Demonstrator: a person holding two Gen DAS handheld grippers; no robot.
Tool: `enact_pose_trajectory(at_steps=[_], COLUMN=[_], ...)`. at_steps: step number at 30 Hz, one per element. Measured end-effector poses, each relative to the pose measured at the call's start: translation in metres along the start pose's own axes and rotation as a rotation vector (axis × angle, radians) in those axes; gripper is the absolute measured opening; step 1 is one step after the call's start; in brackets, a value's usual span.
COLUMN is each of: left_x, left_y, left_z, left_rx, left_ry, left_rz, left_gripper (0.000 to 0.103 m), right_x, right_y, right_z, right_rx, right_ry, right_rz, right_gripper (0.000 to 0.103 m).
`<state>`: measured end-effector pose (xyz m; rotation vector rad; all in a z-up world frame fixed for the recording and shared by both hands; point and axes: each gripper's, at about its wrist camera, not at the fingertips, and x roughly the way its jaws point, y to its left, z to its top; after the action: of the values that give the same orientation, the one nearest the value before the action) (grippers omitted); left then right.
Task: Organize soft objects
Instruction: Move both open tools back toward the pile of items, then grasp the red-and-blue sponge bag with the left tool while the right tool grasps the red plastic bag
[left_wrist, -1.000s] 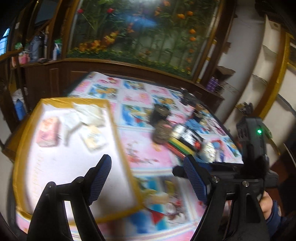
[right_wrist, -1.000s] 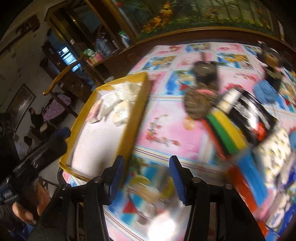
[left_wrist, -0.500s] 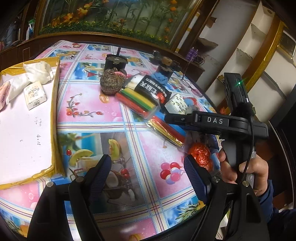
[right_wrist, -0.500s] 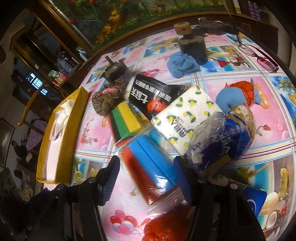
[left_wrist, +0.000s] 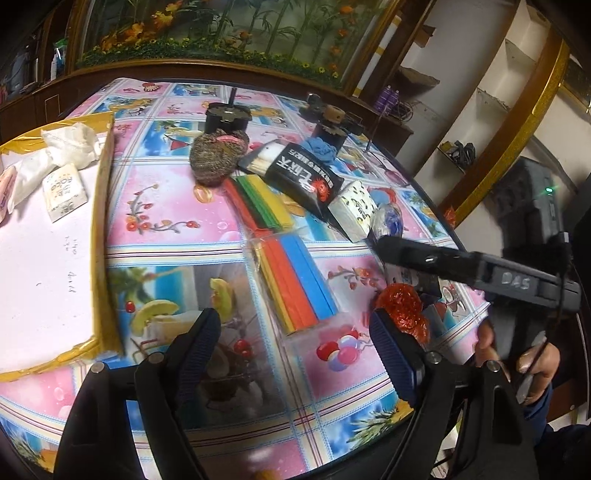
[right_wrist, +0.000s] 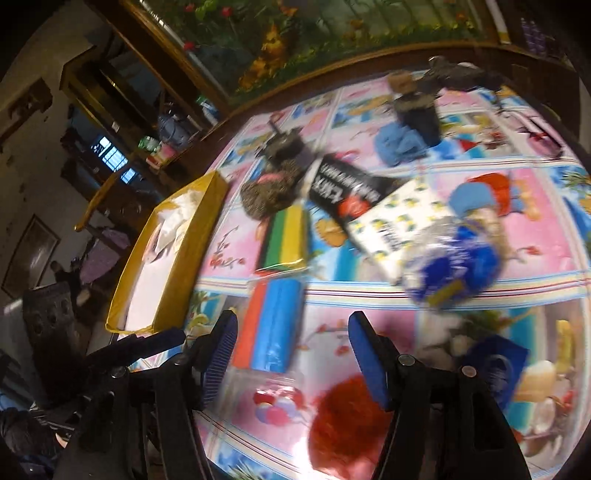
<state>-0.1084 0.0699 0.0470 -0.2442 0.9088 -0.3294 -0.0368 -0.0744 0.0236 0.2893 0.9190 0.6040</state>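
A pile of soft goods lies on the flowered tablecloth. Its nearest piece is a clear-wrapped pack of red, orange and blue cloths (left_wrist: 295, 280) (right_wrist: 273, 325). Behind that lies a red, green and yellow pack (left_wrist: 258, 203). My left gripper (left_wrist: 293, 314) hovers over the near end of the blue pack; its jaws are opening and nothing is between them. My right gripper (right_wrist: 293, 315) stands open above the pack's plastic end and a red mesh scrubber (right_wrist: 343, 417) (left_wrist: 400, 306), apart from both. Its black finger (left_wrist: 424, 258) crosses the left wrist view from the right.
A yellow-rimmed box (left_wrist: 105, 221) at the left holds white tissue packs (left_wrist: 64, 192). Farther back lie a brown knitted pouch (left_wrist: 218, 157), a black packet (left_wrist: 306, 177), a yellow-patterned tissue pack (left_wrist: 354, 210) and a bagged blue cloth (right_wrist: 454, 258). The table's edge runs just below both grippers.
Both views have swung from the yellow box to the pile. The right jaws stand wider than a second ago. The red scrubber now lies under the right gripper.
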Motion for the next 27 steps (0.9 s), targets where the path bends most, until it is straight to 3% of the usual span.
enact_pose_trajectory(at_steps=[6, 10, 13, 15, 18, 27], left_x=[0.033, 0.06, 0.067, 0.07, 0.067, 0.038], left_y=[-0.014, -0.014, -0.02, -0.022, -0.022, -0.007], left_z=[0.01, 0.017, 0.022, 0.023, 0.021, -0.002], left_rx=[0.016, 0.008, 0.043, 0.064, 0.082, 0.086], left_ry=[0.046, 0.086, 0.07, 0.055, 0.041, -0.003], left_rz=[0.025, 0.066, 0.128, 0.153, 0.168, 0.149], left_gripper=[0.085, 0.085, 0.084, 0.061, 0.049, 0.047], right_x=[-0.037, -0.046, -0.047, -0.046, -0.042, -0.006], right_y=[-0.017, -0.021, -0.019, -0.016, -0.015, -0.004], right_z=[-0.016, -0.03, -0.04, -0.045, -0.052, -0.06], right_rx=[-0.029, -0.058, -0.086, -0.103, -0.119, -0.157], right_ry=[-0.056, -0.048, -0.039, -0.027, 0.001, 0.082], right_rz=[-0.053, -0.053, -0.055, -0.065, -0.067, -0.136], right_gripper=[0.067, 0.067, 0.067, 0.067, 0.067, 0.066])
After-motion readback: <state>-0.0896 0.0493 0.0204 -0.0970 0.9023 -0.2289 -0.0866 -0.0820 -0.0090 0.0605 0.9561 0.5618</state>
